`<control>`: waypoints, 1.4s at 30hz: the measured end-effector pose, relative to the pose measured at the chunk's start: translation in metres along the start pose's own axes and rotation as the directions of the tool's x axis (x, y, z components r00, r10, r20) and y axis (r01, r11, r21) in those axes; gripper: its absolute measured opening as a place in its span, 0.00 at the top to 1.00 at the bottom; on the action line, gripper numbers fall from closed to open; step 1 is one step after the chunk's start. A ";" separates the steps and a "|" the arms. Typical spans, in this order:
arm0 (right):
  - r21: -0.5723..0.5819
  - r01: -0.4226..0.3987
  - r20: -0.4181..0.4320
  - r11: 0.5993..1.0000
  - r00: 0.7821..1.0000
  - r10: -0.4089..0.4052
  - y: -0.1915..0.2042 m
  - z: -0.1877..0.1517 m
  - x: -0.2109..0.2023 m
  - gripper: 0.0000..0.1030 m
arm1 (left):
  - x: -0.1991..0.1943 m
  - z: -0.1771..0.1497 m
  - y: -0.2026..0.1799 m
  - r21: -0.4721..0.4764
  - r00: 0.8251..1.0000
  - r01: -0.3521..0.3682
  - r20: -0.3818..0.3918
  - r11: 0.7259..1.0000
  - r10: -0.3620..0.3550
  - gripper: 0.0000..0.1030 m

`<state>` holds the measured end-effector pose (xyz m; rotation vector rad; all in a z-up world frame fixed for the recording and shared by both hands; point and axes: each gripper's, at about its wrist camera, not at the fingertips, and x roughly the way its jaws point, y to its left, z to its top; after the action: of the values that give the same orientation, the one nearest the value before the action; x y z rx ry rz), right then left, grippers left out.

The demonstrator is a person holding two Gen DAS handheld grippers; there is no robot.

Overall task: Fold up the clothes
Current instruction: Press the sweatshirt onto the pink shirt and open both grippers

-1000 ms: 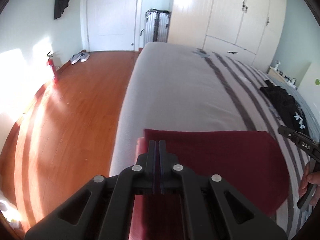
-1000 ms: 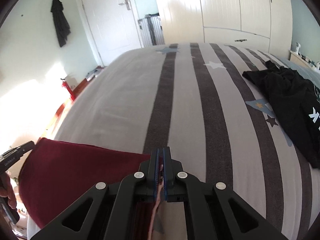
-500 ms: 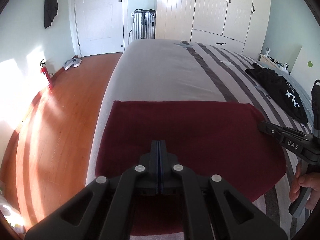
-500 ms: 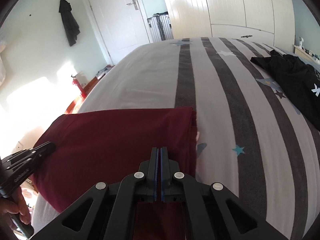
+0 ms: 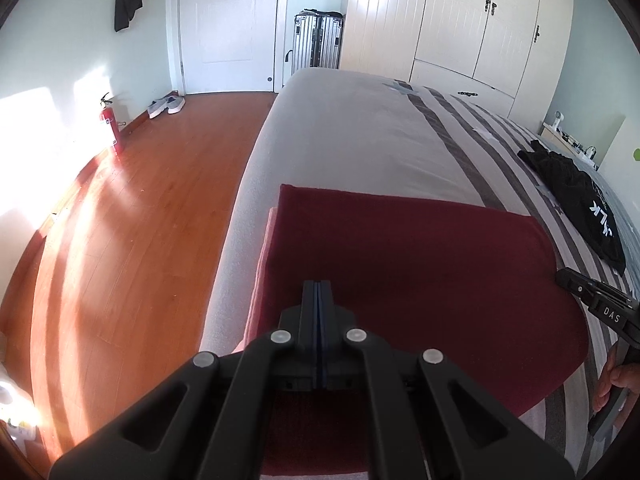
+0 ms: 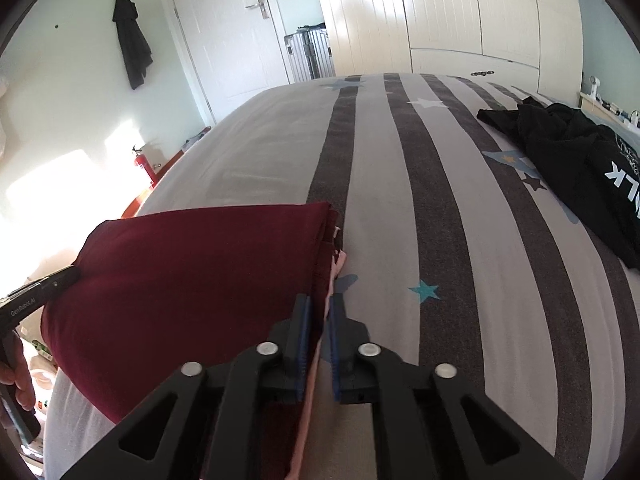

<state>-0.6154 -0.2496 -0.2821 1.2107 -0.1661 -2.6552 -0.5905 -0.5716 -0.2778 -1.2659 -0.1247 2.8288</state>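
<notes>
A striped bed [image 6: 460,216] fills both views. A dark red garment [image 5: 400,264] lies folded flat at centre frame, over a pink layer. A black garment [image 6: 580,176] sits crumpled at upper right, apparently not yet folded. The left gripper [image 5: 318,292] is pressed together, probably pinching red cloth. The right gripper [image 6: 318,316], its jaws just opening, stands slightly spread over the fold's edge.

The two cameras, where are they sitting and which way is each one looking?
Left wrist: on the left gripper, looking down its shut fingers over the red garment and floor; the other hand shows.
Right wrist: on the right gripper, fingers just opening, facing the striped bed.
Shared: red garment, black clothes, door.
</notes>
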 end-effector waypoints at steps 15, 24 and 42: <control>0.000 -0.034 0.058 0.999 0.998 0.034 0.017 0.003 -0.050 0.85 | -0.052 0.007 0.001 -0.028 0.997 0.049 0.062 0.998 -0.047 0.98; -0.042 -0.127 0.022 0.991 0.992 0.128 0.078 -0.033 -0.041 0.85 | -0.035 -0.022 -0.032 0.022 0.998 0.065 0.021 0.998 -0.065 0.98; -0.019 -0.019 0.027 1.000 0.999 0.020 0.023 -0.047 -0.055 0.98 | -0.043 -0.028 0.017 -0.055 0.999 -0.052 -0.006 0.997 0.052 0.98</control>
<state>-0.5415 -0.2593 -0.2685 1.1612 -0.1562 -2.6517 -0.5407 -0.5895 -0.2657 -1.3048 -0.1732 2.8856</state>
